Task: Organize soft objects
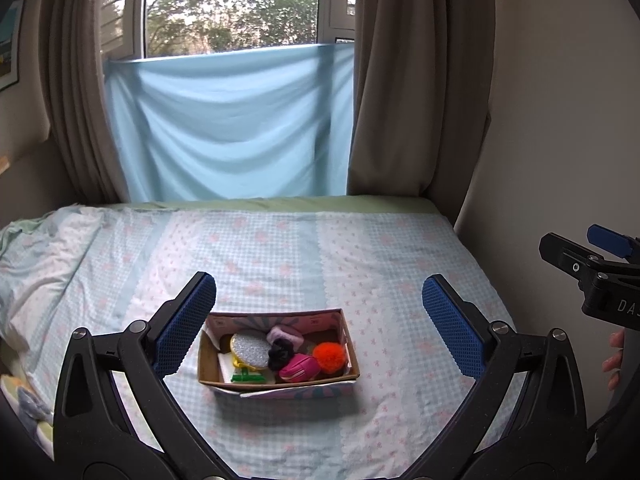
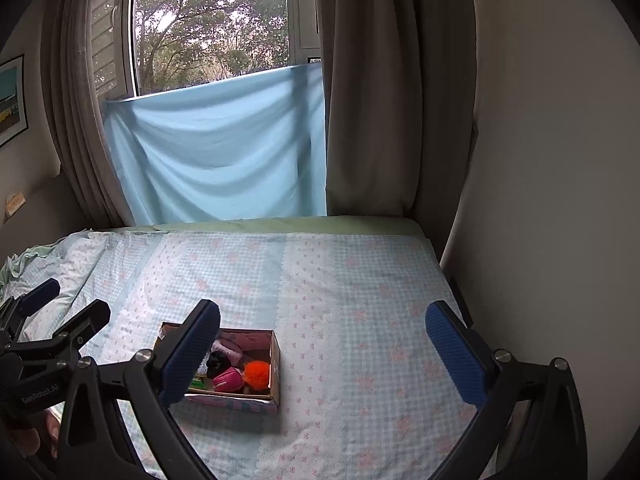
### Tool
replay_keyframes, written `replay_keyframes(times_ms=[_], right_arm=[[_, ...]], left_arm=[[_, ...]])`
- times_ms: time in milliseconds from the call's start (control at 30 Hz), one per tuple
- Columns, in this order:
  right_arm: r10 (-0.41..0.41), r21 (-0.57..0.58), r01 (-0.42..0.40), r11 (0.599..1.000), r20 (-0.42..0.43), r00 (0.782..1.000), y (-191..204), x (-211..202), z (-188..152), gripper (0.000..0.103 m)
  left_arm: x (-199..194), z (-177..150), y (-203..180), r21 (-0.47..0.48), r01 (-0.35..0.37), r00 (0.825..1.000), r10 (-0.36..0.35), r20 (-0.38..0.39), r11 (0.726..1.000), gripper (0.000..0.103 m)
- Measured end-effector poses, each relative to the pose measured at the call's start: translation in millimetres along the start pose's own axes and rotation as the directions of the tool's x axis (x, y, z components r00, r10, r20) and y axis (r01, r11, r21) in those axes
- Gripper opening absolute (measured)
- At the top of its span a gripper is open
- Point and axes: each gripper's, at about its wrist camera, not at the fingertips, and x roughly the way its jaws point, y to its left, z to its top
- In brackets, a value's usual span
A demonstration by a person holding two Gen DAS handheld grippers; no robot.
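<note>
The cardboard box (image 1: 280, 376) with the soft objects, among them an orange pompom (image 1: 329, 356), lies on the bed (image 1: 360, 248). The left gripper (image 1: 319, 330) hovers over it with fingers wide apart and empty; the right gripper (image 2: 324, 354), also spread and empty, has the box under its left finger.

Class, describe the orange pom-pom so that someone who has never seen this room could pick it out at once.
Start at the bed under the window and find the small open cardboard box lying on its patterned sheet. Look in the box's right end, beside the pink pouch. The orange pom-pom is the only fluffy, round, bright orange item there; its neighbours are pink, black, lilac or silver.
</note>
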Motion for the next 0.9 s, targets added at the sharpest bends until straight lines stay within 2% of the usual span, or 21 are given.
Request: replay_keyframes(times_ms=[333,900], right_arm=[[0.001,0.002,-0.001,1.0,0.004,1.0,-0.1,0.9,-1.6,0.102],[0.001,0.005,-0.001,1.0,0.001,1.0,2.7,1.8,-1.0,0.103]], left_arm=[[-0.1,-1.6,-6.0,0.014,0.018,1.0,-0.018,-0.006,1.0,0.103],[1.1,-0.2,-4.4,0.021,0.009,1.0,-0.009,0.0,1.0,0.103]])
